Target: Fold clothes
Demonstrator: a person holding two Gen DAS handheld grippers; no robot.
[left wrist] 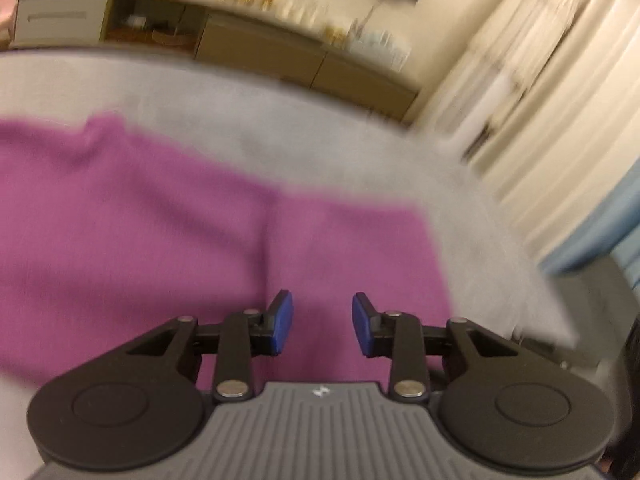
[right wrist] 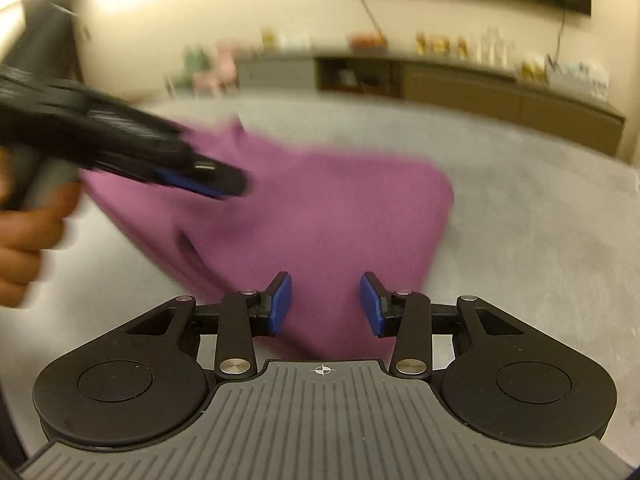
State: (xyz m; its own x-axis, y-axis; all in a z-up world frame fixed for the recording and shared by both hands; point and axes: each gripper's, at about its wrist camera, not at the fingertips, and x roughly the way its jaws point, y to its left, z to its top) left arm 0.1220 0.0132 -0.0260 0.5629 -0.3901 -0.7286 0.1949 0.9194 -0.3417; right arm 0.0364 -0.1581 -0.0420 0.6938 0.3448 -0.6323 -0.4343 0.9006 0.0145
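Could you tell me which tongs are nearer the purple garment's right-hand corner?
Right. The right tongs hang open just below the purple garment's corner; the left tongs are over its far left side.

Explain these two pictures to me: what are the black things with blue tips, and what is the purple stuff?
There is no robot here. A person holds a pair of hand-held tongs in each hand, and each pair has a small camera looking forward along its two blue-padded fingers. One picture comes from the left tongs, the other from the right tongs. In the right view you also see the left tongs from the side, with the person's hand gripping the handle. A purple garment lies on a grey surface; it is to be folded. Both tongs stand open above the cloth, and neither grips anything. A sideboard with small, blurred items stands behind.
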